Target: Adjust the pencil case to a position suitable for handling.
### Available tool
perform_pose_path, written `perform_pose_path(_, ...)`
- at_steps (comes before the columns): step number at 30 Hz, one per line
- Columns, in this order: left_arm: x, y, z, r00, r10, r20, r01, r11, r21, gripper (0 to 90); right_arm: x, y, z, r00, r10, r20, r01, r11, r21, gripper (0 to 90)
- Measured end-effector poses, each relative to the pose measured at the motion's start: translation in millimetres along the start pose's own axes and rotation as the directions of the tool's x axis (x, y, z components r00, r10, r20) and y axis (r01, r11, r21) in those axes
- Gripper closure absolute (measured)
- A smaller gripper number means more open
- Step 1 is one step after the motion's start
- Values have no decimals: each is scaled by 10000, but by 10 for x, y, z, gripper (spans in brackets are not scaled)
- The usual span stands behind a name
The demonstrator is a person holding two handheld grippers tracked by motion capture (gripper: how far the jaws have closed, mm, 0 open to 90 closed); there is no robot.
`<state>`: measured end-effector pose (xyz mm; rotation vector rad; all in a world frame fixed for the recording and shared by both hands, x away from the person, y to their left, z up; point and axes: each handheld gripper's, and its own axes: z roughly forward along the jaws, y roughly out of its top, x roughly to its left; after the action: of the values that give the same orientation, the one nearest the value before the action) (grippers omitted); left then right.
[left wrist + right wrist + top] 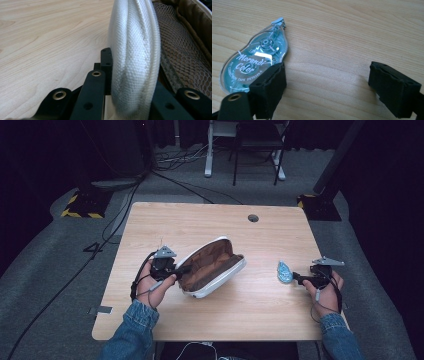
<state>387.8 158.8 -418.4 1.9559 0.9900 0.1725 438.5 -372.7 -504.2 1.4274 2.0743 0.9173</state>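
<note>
step: we hold pouch point(210, 267) open at bench point(200, 220) centre, left hand-held gripper point(181, 269) clamped on its 9 o'clock rim | right hand-held gripper point(296, 277) jaws apart, tape point(284, 272) beside one jaw | next: straddle tape, close, carry to pouch at 9 o'clock

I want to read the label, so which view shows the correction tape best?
The right gripper view: the correction tape lies close up, print legible, partly behind one jaw of the open right gripper. The high view shows it as a small blue shape.

Pouch point(212, 267) left of tape dispenser point(285, 272)
</note>
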Motion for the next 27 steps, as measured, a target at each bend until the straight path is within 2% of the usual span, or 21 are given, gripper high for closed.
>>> perform_pose_path(14,-184,8,42,9963,576,639,-614,9964,589,838,1,0,-1,10000,-2,-3,2,10000,3,149)
perform_pose_path(17,-222,3,77,9933,776,851,-836,9941,688,837,1,0,-1,10000,-3,-7,3,10000,2,149)
perform_pose_path(24,-288,-11,134,9871,945,1294,-1066,9902,899,837,1,0,-1,10000,-13,-12,13,10000,9,149)
perform_pose_path(27,-320,-15,161,9804,1129,1616,-1290,9873,931,837,1,0,-1,10000,-15,-14,15,10000,10,149)
